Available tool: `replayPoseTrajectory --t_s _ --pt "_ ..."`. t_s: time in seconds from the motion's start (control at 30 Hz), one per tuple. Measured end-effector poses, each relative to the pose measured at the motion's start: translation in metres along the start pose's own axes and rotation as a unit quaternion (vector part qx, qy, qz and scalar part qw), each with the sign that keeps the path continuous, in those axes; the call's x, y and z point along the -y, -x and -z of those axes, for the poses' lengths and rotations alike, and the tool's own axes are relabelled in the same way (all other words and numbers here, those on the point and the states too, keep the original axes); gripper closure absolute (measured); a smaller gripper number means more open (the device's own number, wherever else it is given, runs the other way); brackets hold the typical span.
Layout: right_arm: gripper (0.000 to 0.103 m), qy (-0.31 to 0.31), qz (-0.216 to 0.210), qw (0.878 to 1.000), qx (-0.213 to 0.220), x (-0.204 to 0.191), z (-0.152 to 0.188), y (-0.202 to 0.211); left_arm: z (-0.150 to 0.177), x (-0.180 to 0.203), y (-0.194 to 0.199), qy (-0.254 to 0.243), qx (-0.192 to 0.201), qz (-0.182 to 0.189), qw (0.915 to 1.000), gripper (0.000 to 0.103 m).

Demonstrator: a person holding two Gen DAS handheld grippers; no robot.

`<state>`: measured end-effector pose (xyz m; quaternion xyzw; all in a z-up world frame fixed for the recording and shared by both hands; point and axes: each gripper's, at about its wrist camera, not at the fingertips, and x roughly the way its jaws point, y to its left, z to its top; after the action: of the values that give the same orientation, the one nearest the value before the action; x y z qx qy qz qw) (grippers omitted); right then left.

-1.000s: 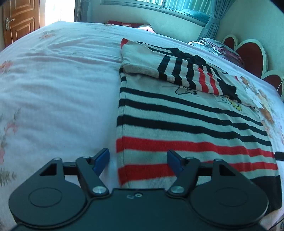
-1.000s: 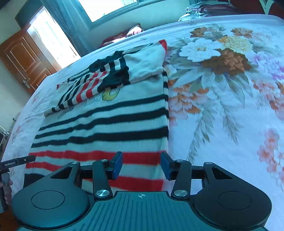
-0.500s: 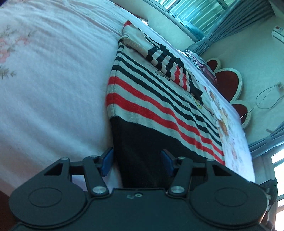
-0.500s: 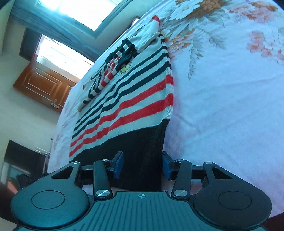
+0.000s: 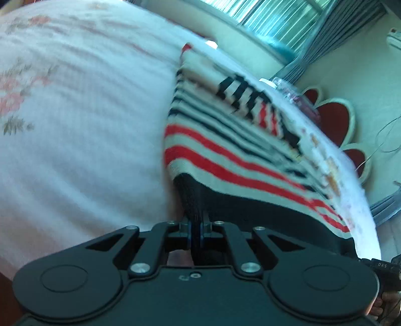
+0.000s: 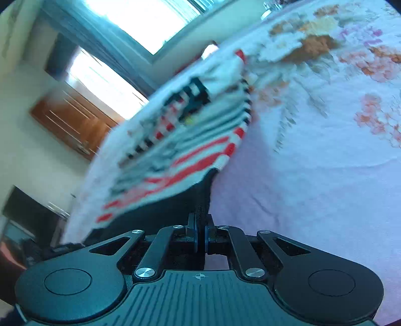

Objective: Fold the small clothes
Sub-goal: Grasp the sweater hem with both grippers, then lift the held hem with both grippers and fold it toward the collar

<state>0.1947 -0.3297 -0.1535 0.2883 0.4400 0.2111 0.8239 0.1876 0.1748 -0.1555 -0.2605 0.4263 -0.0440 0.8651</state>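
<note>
A small striped sweater [image 5: 225, 145], white with black and red stripes and a black hem, lies on the bed with its sleeves folded across the chest. My left gripper [image 5: 196, 229] is shut on the black hem at its left corner. My right gripper [image 6: 199, 232] is shut on the hem's right corner, with the sweater [image 6: 190, 140] stretching away from it. The hem is lifted off the bed between the two grippers. Both views are blurred by motion.
The bed has a white floral cover [image 5: 75, 120] left of the sweater and a flowered part [image 6: 325, 105] to its right. A red headboard [image 5: 335, 117], a window with curtains [image 5: 275, 17] and a wooden door [image 6: 72, 123] stand around the bed.
Both grippers, open around the hem half a second ago, have closed on its corners. The hem has risen off the bed and the views have tilted.
</note>
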Motion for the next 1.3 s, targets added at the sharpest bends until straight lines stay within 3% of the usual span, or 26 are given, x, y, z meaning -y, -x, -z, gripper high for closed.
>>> replayPoseTrajectory --t_s 0.03,0.13,0.33,0.57,0.7,0.83,1.03,1.3 --pt "0.099 -0.014 0.017 1.0 -0.022 0.007 0.002 -0.01 0.001 -0.004 0.001 0.02 0.012 0.012 0.9997 0.099" --pt "0.099 -0.035 -0.023 0.999 0.019 0.006 -0.002 0.003 0.001 -0.003 0.013 0.036 0.038 0.025 0.9983 0.099" --pt "0.099 -0.013 -0.039 0.997 0.06 -0.008 -0.03 0.017 -0.016 0.0 0.029 0.083 0.089 0.058 0.9908 0.099" --pt "0.099 -0.016 -0.061 0.992 0.107 -0.031 -0.109 0.008 -0.096 0.035 0.022 0.07 0.146 0.108 0.9808 0.099" --pt "0.099 -0.029 -0.069 0.988 0.132 -0.038 -0.167 -0.007 -0.15 0.051 0.0 0.069 0.157 0.123 0.9775 0.099" --pt "0.099 -0.037 -0.062 0.987 0.143 -0.043 -0.221 -0.037 -0.198 0.061 -0.034 0.069 0.154 0.122 0.9781 0.099" --pt "0.099 -0.069 -0.049 0.988 0.128 -0.031 -0.288 -0.095 -0.254 0.063 -0.101 0.068 0.116 0.103 0.9856 0.099" --pt "0.099 -0.119 -0.023 0.99 0.073 0.01 -0.335 -0.183 -0.303 0.041 -0.192 0.072 0.04 0.068 0.9943 0.099"
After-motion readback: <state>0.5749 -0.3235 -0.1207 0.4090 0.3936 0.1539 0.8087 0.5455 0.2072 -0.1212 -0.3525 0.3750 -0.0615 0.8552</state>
